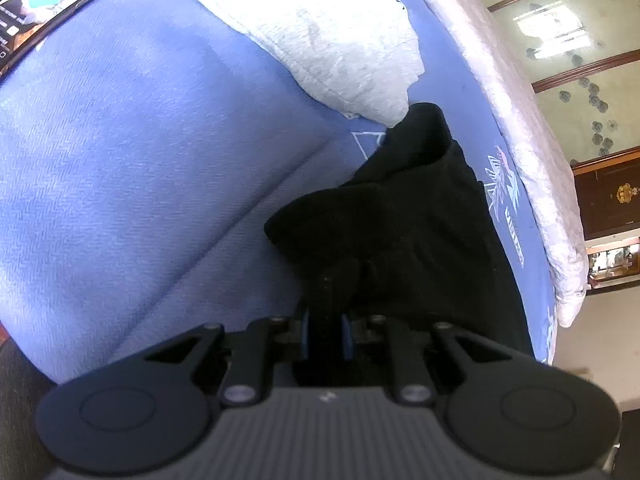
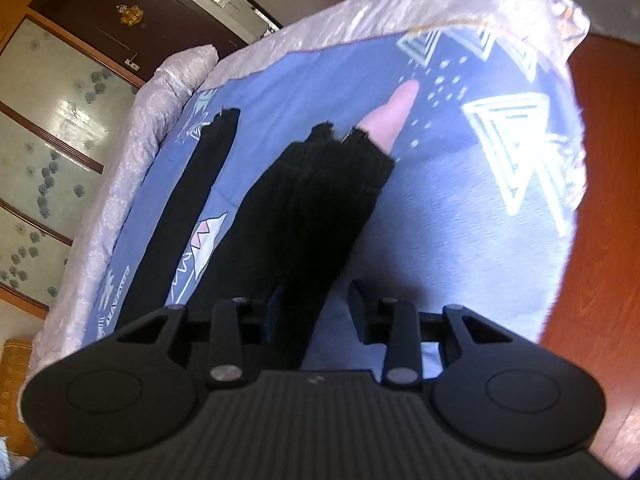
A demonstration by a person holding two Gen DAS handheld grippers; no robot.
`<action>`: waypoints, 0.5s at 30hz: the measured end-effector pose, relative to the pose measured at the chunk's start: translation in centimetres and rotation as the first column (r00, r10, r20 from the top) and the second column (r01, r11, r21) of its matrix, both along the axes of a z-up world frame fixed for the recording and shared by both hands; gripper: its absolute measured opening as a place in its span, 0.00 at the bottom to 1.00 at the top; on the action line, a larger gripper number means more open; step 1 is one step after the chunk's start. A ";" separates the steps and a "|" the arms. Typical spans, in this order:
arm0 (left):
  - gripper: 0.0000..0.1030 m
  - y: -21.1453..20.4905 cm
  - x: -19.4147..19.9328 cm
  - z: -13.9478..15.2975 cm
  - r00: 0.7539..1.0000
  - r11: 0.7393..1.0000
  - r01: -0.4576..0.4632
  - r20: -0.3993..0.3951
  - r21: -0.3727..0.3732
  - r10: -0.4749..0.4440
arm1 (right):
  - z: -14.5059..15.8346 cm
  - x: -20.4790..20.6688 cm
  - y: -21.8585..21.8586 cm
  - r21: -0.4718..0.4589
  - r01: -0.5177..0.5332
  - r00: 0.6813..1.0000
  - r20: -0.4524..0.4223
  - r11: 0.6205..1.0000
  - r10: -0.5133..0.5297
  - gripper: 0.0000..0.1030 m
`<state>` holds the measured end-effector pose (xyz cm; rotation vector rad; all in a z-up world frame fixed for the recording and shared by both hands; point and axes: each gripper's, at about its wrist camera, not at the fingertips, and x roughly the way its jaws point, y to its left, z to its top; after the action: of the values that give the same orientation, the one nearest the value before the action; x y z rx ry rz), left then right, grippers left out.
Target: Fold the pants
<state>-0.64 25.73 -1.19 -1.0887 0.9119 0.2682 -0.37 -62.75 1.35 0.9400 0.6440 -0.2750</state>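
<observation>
The black pants point(image 1: 400, 220) lie on a blue patterned bedsheet point(image 1: 120, 160). In the left wrist view my left gripper point(image 1: 326, 322) is shut on a bunched fold of the black fabric, which runs away toward the bed's edge. In the right wrist view one pant leg point(image 2: 304, 200) stretches ahead to a frayed hem, and its near end passes between the fingers of my right gripper point(image 2: 316, 292). That fabric lies against the left finger, with a gap to the right finger point(image 2: 360, 312). The other leg point(image 2: 192, 200) lies flat to the left, apart from the first.
A pale grey pillow or cloth point(image 1: 340, 40) lies beyond the pants, and a phone point(image 1: 48, 0) at the far left. A pinkish quilted mattress border point(image 2: 120, 200) rims the bed. Red-brown wooden floor point(image 2: 600, 220) lies to the right, and a dark cabinet point(image 2: 120, 20) behind.
</observation>
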 end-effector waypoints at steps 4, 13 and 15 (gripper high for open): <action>0.13 0.2 0.4 0.8 1.000 1.000 0.000 0.000 -0.015 0.000 | -0.3 1.5 0.2 0.008 -0.036 0.999 -0.009 0.999 0.036 0.10; 0.12 2.7 4.6 5.2 0.997 0.995 -0.041 0.061 -0.096 0.047 | 7.0 3.4 -1.0 0.001 0.012 0.978 0.206 1.000 -0.012 0.10; 0.12 2.8 6.9 6.0 0.996 0.993 -0.043 0.071 -0.112 0.051 | 8.8 5.9 -0.6 -0.021 0.000 0.975 0.223 1.000 0.005 0.10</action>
<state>6.22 28.52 4.79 -1.2161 0.8435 0.2165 5.49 -63.38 10.11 0.9343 0.4348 -0.1701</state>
